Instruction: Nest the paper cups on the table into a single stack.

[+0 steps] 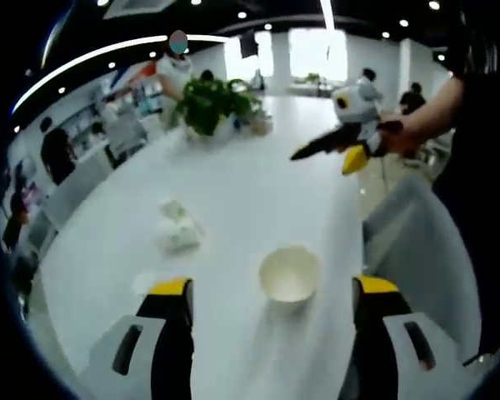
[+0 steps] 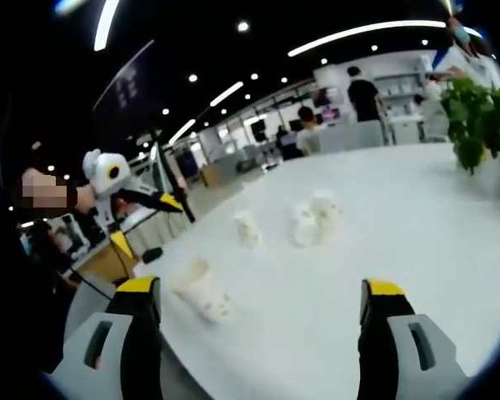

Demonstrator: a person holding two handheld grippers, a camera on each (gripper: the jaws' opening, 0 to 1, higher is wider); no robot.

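Observation:
A white paper cup stands upright with its mouth showing, just ahead of my left gripper and between its two jaws, which are spread wide and touch nothing. Further left lies a small cluster of white cups. In the right gripper view, one cup lies near the table edge, another cup stands behind it, and a cup group sits mid-table. My right gripper is open and empty above the table; it also hangs over the table's right side, held by a hand.
The long white table runs away from me, with a potted green plant at its far end, also seen at the right. A grey chair back stands at the right edge. People stand in the background.

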